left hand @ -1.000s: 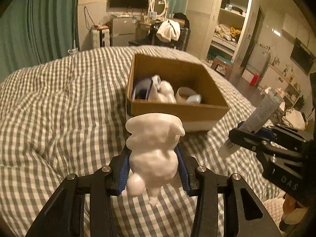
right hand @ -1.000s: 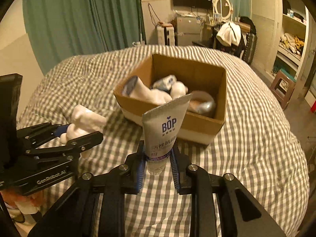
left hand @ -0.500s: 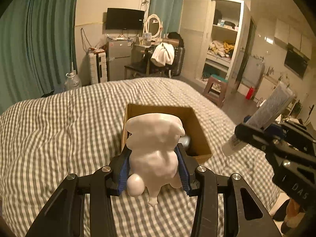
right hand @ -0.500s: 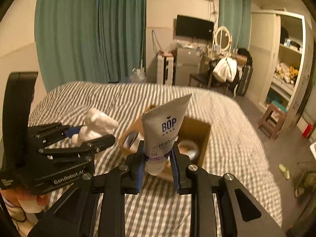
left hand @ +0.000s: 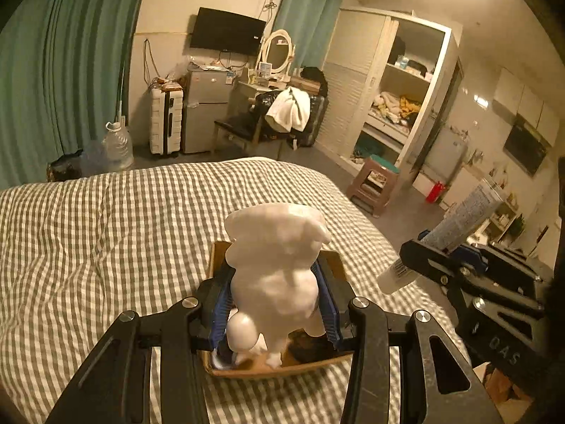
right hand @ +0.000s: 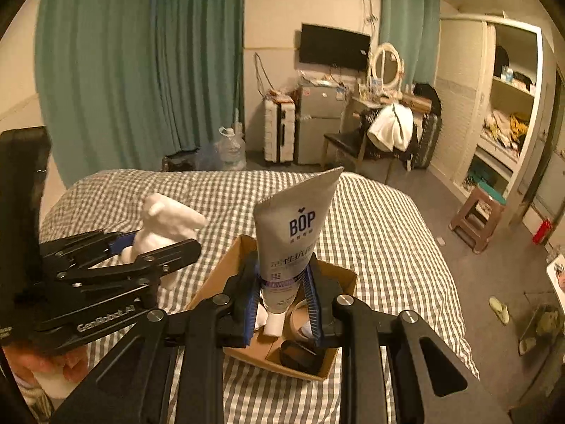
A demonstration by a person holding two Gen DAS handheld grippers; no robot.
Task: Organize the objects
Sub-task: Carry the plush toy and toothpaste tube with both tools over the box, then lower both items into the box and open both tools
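Observation:
My left gripper (left hand: pixel 275 304) is shut on a white plush toy (left hand: pixel 275 265), held high above an open cardboard box (left hand: pixel 275 369) on the checked bed. The toy also shows in the right wrist view (right hand: pixel 162 222). My right gripper (right hand: pixel 280 296) is shut on a grey BOP tube (right hand: pixel 293 233), cap down, over the same box (right hand: pixel 339 275). The tube shows at the right of the left wrist view (left hand: pixel 455 226). The toy and the tube hide most of the box's contents.
The checked duvet (left hand: pixel 106 233) covers the bed around the box. Beyond the bed's end are a water jug (left hand: pixel 118 145), a white suitcase (left hand: pixel 166 120), a small fridge (left hand: pixel 204 109), a chair with clothes (left hand: pixel 282 113) and a stool (left hand: pixel 374 183).
Both grippers have risen and tilted up with their loads. The box has dropped low in both views and more of the room shows.

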